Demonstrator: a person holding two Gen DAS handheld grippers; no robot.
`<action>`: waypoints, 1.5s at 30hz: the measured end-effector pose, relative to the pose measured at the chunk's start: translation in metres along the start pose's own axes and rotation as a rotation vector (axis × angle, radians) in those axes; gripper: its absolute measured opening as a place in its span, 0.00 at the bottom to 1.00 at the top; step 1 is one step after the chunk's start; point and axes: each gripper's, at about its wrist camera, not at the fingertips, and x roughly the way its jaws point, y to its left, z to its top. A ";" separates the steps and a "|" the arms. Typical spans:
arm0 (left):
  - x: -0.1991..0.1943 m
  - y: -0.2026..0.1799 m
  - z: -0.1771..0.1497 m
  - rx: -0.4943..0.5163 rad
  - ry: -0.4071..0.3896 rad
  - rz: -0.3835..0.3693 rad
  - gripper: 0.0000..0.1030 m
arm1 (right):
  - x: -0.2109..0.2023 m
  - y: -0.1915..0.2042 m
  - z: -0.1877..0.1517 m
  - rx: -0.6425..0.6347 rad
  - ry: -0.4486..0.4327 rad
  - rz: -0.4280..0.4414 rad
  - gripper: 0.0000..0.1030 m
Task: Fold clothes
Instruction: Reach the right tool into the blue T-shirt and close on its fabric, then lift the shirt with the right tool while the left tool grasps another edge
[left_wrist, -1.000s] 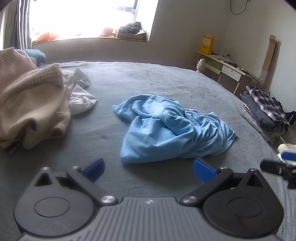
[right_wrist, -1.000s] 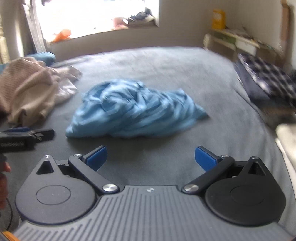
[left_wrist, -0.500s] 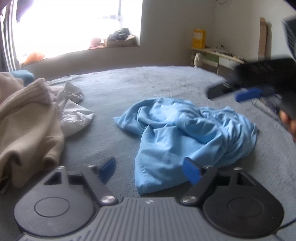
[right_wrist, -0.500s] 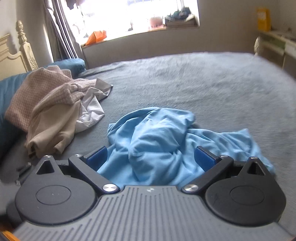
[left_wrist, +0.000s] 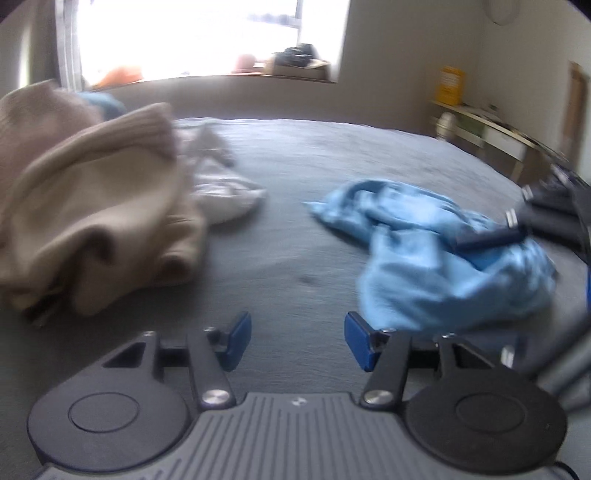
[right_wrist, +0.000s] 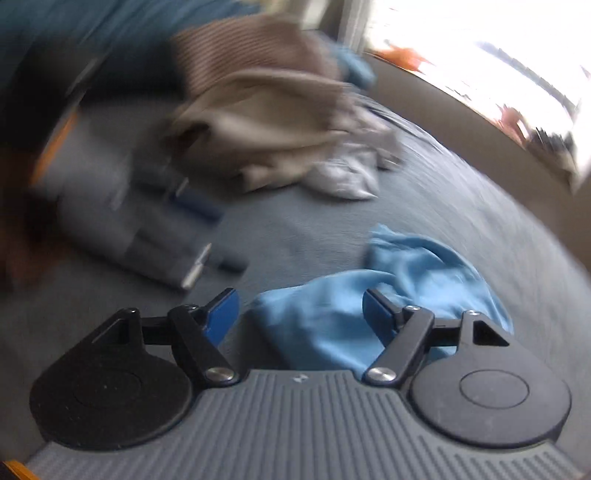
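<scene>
A crumpled light-blue shirt (left_wrist: 443, 266) lies on the grey bed cover (left_wrist: 314, 166). My left gripper (left_wrist: 297, 339) is open over bare cover, with the shirt's near edge just right of its right finger. The right gripper's dark fingers (left_wrist: 487, 238) reach in from the right onto the shirt's top. In the right wrist view my right gripper (right_wrist: 299, 314) is open, tilted, and low over the shirt (right_wrist: 332, 317); blue cloth fills the gap between its jaws. Whether it touches the cloth I cannot tell. The left gripper's fingers (right_wrist: 195, 205) show blurred to the left.
A heap of beige knitwear (left_wrist: 92, 203) sits at the left with a white garment (left_wrist: 229, 192) beside it. A bright window ledge (left_wrist: 295, 66) with clutter runs along the back. A desk (left_wrist: 491, 133) stands at the right wall. Both views are blurred.
My left gripper swung left, so the shirt now sits right of its jaws, which have narrowed. My right gripper dropped onto the shirt, turning left and tilting, with its jaws somewhat narrower.
</scene>
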 end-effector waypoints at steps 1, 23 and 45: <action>0.001 0.003 0.002 -0.009 0.002 0.010 0.51 | 0.007 0.011 0.000 -0.048 0.005 -0.014 0.65; -0.039 -0.096 -0.005 0.272 -0.177 -0.130 0.64 | -0.148 -0.070 -0.066 0.657 -0.288 -0.058 0.02; -0.120 -0.151 0.001 0.477 -0.422 -0.213 0.04 | -0.320 -0.031 -0.040 0.676 -0.606 0.001 0.02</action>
